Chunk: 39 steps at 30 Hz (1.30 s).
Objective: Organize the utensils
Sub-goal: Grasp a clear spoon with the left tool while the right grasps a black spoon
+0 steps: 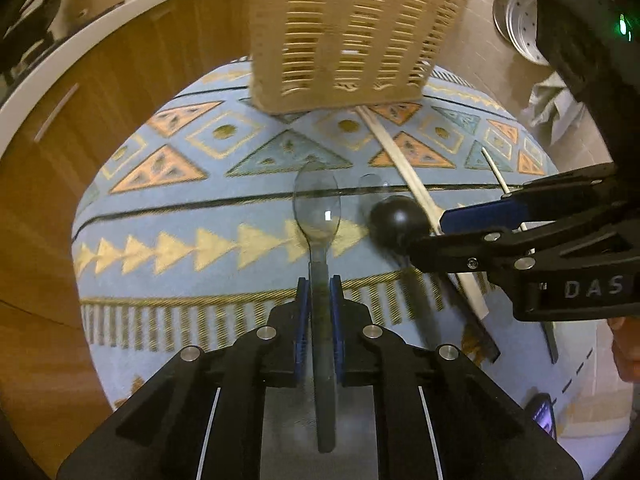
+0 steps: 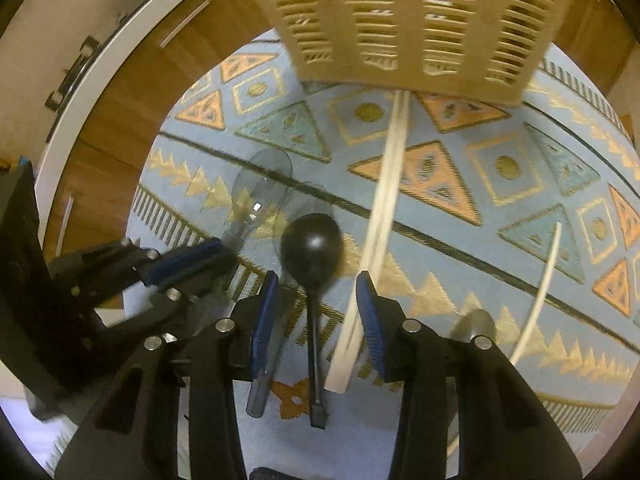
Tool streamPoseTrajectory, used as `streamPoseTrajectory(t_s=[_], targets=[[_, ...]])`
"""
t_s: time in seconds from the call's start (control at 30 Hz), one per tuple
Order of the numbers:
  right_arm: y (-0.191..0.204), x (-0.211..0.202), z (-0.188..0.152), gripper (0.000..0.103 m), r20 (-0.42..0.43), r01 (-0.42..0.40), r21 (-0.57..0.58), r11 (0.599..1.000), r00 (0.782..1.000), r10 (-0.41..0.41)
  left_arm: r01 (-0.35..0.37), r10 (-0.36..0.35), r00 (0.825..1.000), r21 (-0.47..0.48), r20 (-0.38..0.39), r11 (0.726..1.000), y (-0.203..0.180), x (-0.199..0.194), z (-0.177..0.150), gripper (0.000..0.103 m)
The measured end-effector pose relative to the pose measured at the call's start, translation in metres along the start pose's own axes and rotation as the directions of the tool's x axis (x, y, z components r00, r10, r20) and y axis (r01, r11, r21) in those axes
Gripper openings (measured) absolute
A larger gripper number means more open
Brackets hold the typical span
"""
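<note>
My left gripper (image 1: pixel 319 304) is shut on the handle of a clear plastic spoon (image 1: pixel 316 208) lying on the blue patterned rug (image 1: pixel 180 240). In the right wrist view the left gripper (image 2: pixel 216 256) reaches in from the left, clamped on that clear spoon (image 2: pixel 260 192). My right gripper (image 2: pixel 316 304) stands open astride the handle of a black spoon (image 2: pixel 312 244) and a wooden chopstick (image 2: pixel 390 168); its pads touch neither. The right gripper (image 1: pixel 430 234) sits right of the black spoon (image 1: pixel 394 220). A beige slatted basket (image 1: pixel 348 32) stands at the rug's far side.
A second clear spoon (image 2: pixel 260 384) lies partly under the black one. A thin pale stick (image 2: pixel 540 280) and a grey spoon (image 2: pixel 476 322) lie to the right. Wooden cabinets (image 1: pixel 120 80) curve round the left. A perforated metal pan (image 1: pixel 516 20), cloth (image 1: pixel 552 108) and phone (image 1: pixel 544 416) lie off the rug.
</note>
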State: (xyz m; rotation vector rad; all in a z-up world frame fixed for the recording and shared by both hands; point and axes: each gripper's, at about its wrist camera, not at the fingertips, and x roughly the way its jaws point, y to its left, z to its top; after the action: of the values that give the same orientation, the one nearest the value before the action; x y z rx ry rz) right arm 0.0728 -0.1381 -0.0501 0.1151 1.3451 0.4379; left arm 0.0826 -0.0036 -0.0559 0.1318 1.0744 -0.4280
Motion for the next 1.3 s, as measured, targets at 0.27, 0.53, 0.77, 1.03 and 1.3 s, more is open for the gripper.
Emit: streamPoseTrajectory(t_s=[0.27, 0.53, 0.77, 1.03, 1.3], targets=[[0.009, 0.011, 0.01, 0.028, -0.013, 0.025, -0.041, 0.999, 1.0, -0.026, -0.003, 0.003, 1.0, -0.04, -0.001, 0.999, 0.016, -0.003, -0.002, 0.008], [0.008, -0.008, 0.001, 0.002, 0.065, -0.028, -0.044, 0.999, 0.997, 0.031, 0.012, -0.013, 1.0, -0.053, -0.017, 0.999, 0.018, -0.001, 0.0, 0.008], [-0.005, -0.029, -0.003, 0.002, 0.115, -0.031, -0.034, 0.999, 0.993, 0.034, 0.017, -0.018, 1.0, -0.061, -0.02, 0.998, 0.018, 0.004, 0.005, 0.009], [-0.034, -0.053, 0.004, 0.002, 0.147, 0.099, -0.011, 0.995, 0.985, -0.096, 0.021, -0.023, 1.0, -0.07, -0.02, 0.997, 0.017, 0.009, 0.015, 0.009], [-0.047, -0.021, 0.005, 0.028, -0.002, -0.07, 0.095, 0.993, 0.998, 0.07, 0.041, -0.044, 0.998, -0.058, -0.039, 0.997, 0.015, 0.011, 0.021, 0.022]])
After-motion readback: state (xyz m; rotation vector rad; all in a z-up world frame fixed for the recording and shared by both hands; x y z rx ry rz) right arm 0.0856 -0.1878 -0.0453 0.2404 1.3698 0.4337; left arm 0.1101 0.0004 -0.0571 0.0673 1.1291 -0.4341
